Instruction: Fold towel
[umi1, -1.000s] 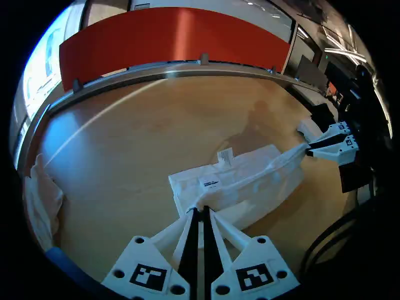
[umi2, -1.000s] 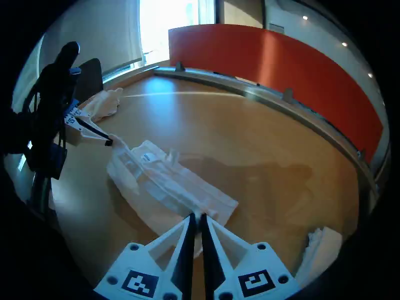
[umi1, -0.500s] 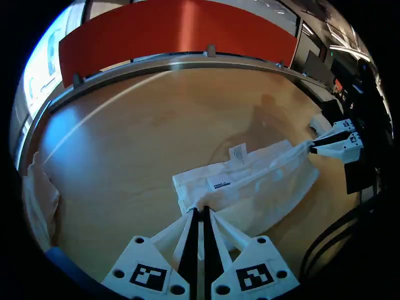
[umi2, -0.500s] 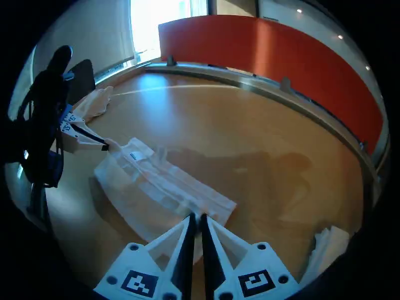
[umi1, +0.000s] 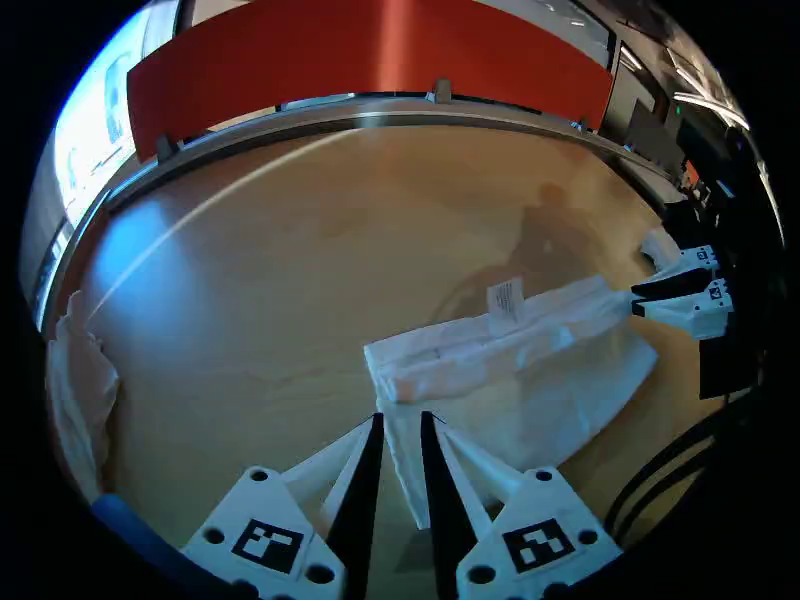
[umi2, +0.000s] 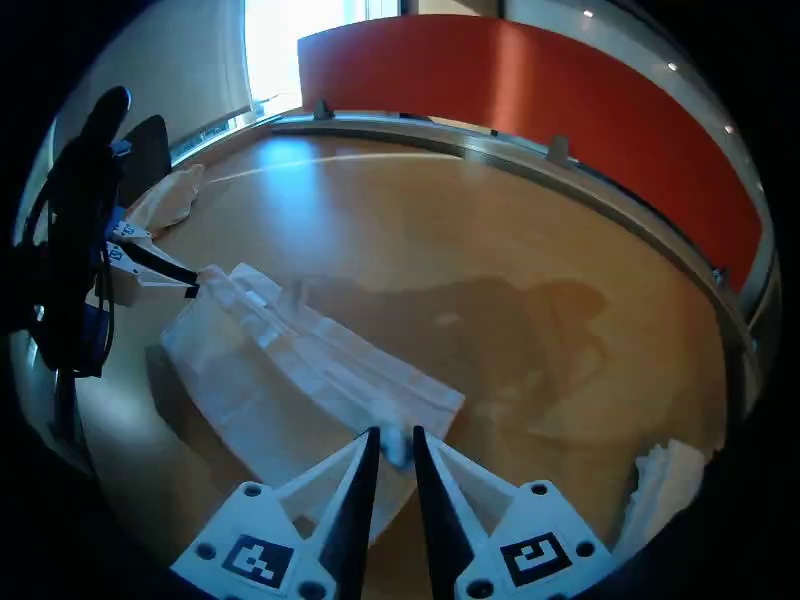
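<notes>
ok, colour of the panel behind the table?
The panel is orange-red; clearest in the left gripper view.

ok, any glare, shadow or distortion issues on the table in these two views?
Left gripper view: bluish window glare washes the table at left; soft shadow beyond the towel. Right gripper view: window blown out, person backlit to a silhouette, fisheye bows the table rim.
</notes>
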